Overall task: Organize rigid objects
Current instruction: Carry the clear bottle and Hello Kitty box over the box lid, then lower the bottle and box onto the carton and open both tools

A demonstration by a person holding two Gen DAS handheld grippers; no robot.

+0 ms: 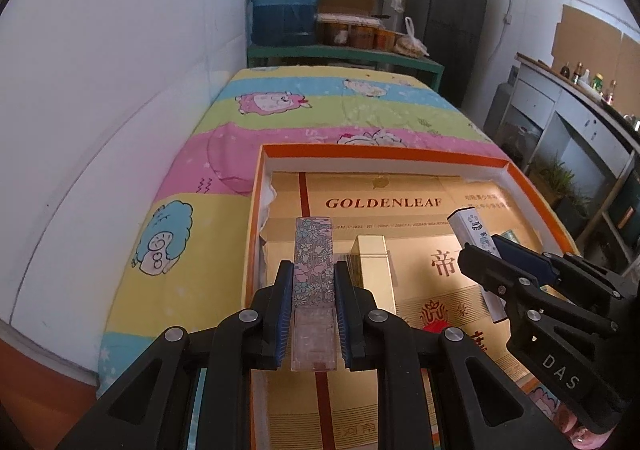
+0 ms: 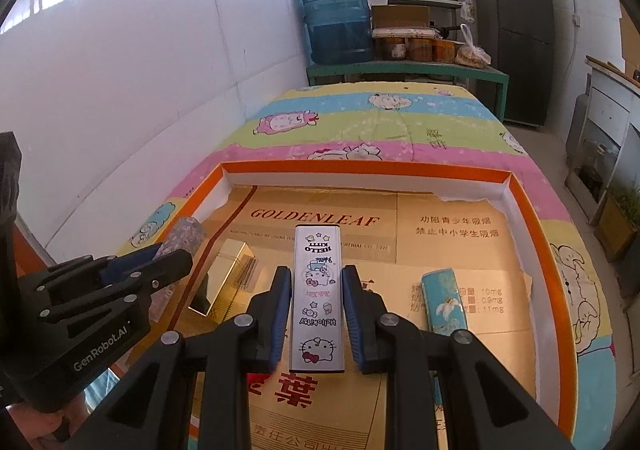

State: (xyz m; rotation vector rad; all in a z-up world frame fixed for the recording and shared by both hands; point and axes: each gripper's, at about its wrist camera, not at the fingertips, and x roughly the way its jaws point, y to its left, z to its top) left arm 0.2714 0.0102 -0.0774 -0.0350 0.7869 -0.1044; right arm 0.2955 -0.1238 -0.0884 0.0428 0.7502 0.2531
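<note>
My left gripper [image 1: 313, 274] is shut on a slim floral-patterned case [image 1: 313, 250], held over the orange-rimmed tray [image 1: 384, 151]. A gold box [image 1: 374, 266] lies in the tray just right of it. My right gripper [image 2: 316, 282] is shut on a white cartoon-cat case [image 2: 318, 290], also above the tray [image 2: 360, 167]. In the left wrist view the right gripper [image 1: 490, 254] and its white case [image 1: 476, 228] show at the right. In the right wrist view the left gripper [image 2: 168, 256] with the floral case [image 2: 182, 236] is at the left. A teal flower-printed case [image 2: 445, 300] lies in the tray at the right.
The tray is lined with gold carton cardboard [image 1: 384, 204] and sits on a cartoon-print quilt [image 1: 320, 110]. A white wall [image 1: 120, 90] runs along the left. Beyond stand a blue water jug [image 1: 284, 2], shelves with jars [image 1: 360, 34] and a dark fridge [image 1: 448, 18].
</note>
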